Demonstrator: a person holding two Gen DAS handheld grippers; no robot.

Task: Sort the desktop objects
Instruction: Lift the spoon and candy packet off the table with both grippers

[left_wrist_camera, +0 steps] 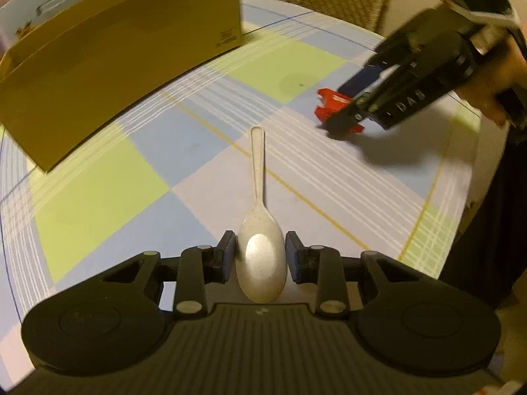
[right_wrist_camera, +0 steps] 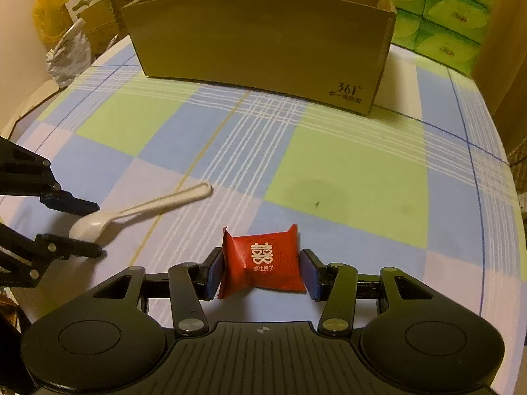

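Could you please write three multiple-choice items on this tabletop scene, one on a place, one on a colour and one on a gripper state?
1. Where is the spoon bowl?
A. inside the cardboard box
B. between the left gripper's fingers
C. on top of the packet

2. What colour is the candy packet?
A. red
B. green
C. white

3. How does the right gripper stand?
A. shut with nothing in it
B. lifted high above the tablecloth
C. open, its fingers either side of the packet

Answers: 1 B, the bowl lies in the gap between the fingers; 2 A, a red wrapper with white characters; 3 C, small gaps show beside both pads.
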